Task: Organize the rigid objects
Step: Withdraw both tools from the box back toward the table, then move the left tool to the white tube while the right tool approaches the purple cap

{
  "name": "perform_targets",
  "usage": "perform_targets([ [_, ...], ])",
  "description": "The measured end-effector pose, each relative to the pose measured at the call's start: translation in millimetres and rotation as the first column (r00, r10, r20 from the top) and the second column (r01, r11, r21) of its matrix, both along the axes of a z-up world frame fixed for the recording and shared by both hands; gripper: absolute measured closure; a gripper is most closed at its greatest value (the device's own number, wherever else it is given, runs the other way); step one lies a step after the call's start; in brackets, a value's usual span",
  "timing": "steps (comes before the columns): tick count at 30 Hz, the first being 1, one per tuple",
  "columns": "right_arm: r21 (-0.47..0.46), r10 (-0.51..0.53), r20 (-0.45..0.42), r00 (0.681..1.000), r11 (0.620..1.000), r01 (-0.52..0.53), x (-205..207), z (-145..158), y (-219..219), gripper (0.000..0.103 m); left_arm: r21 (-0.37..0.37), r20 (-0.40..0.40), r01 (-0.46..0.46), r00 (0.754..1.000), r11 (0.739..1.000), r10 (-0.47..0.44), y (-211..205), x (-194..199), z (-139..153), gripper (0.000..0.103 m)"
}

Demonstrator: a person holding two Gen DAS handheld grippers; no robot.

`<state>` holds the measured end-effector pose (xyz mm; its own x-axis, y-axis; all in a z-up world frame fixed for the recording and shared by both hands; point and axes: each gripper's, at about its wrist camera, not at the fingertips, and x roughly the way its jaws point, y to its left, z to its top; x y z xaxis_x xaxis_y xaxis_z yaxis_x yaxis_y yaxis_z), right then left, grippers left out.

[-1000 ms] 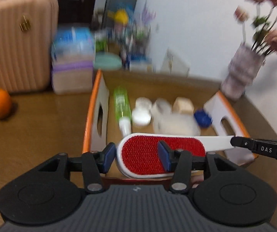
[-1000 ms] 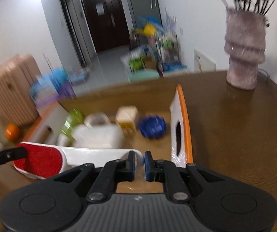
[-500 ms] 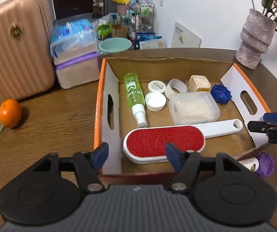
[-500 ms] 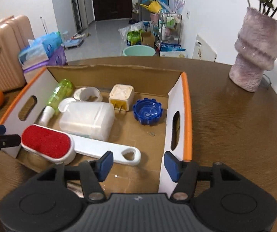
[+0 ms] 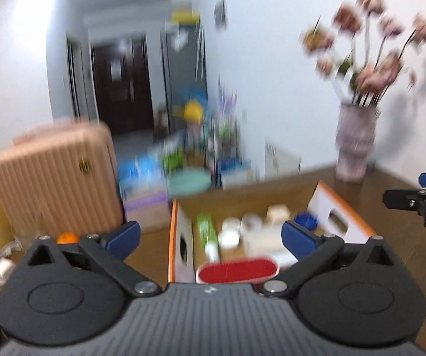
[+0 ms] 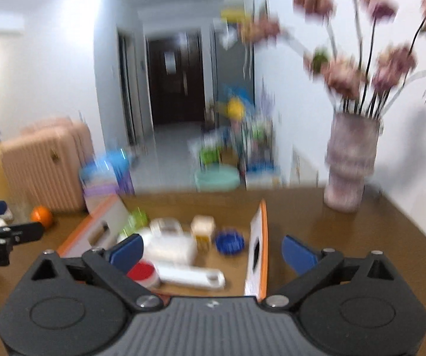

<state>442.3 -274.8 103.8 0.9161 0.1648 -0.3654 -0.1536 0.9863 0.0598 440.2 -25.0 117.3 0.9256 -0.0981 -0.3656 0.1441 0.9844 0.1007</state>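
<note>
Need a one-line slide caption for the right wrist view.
Open right tongs above the cardboard box, where the red lint brush lies beside a blue cap.

Home interior — pink suitcase (image 5: 55, 175) by wall, vase of flowers (image 6: 351, 163) on wooden table (image 6: 346, 237), dark entry door (image 6: 175, 80) down hallway — household clutter on floor.

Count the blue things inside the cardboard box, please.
1: a blue cap lies on the floor of the cardboard box, by its right wall, beside the cream cube. Blur or the open tongs may hide others.
</note>
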Motion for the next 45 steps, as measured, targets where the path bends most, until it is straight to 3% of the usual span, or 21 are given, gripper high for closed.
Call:
perform_targets([
  [4,0.045,-0.013,0.238,0.971,0.999,0.002,-49,-5,0,0.000,-0.007,0.147,0.043,0.988,0.999,-0.042,-4,-44,2,0.000],
  [8,0.052,-0.028,0.284,0.958,0.999,0.014,-72,-15,2,0.000,-0.039,0.211,0.058,0.976,0.998,-0.048,-5,-74,-1,0.000],
  [11,0.073,-0.041,0.282,0.959,0.997,0.021,-83,-23,1,0.000,-0.080,0.240,0.062,0.970,0.995,-0.041,-4,-92,-5,0.000],
  [17,0.072,-0.069,0.274,0.959,0.996,0.052,-129,-35,0,0.000,-0.086,0.280,0.027,0.960,0.996,-0.002,-2,-142,-8,0.000],
  [20,0.015,-0.085,0.284,0.955,0.996,0.084,-169,-39,4,0.000,-0.079,0.242,0.011,0.970,0.997,0.009,3,-184,-17,0.000],
  [24,-0.049,-0.050,0.321,0.946,0.996,0.070,-242,-62,12,0.000,-0.048,0.297,0.025,0.955,0.999,-0.009,7,-253,-43,0.000],
  [27,-0.018,-0.048,0.332,0.942,0.998,0.057,-285,-82,16,0.000,-0.045,0.318,-0.029,0.947,0.999,0.042,7,-292,-64,0.000],
  [30,0.034,-0.102,0.315,0.944,0.995,0.096,-313,-98,19,0.000,-0.063,0.324,-0.025,0.945,0.998,0.045,7,-322,-78,0.000],
  [33,0.063,-0.185,0.247,0.951,0.983,0.175,-332,-111,21,0.000,-0.092,0.273,0.007,0.962,0.996,0.018,12,-337,-85,0.000],
  [36,0.061,-0.182,0.226,0.957,0.983,0.173,-343,-119,20,0.000,-0.093,0.217,0.011,0.976,0.996,0.009,12,-338,-92,0.000],
  [45,0.063,-0.181,0.211,0.961,0.983,0.171,-337,-131,20,0.000,-0.086,0.198,0.028,0.980,0.996,-0.011,2,-331,-104,0.000],
])
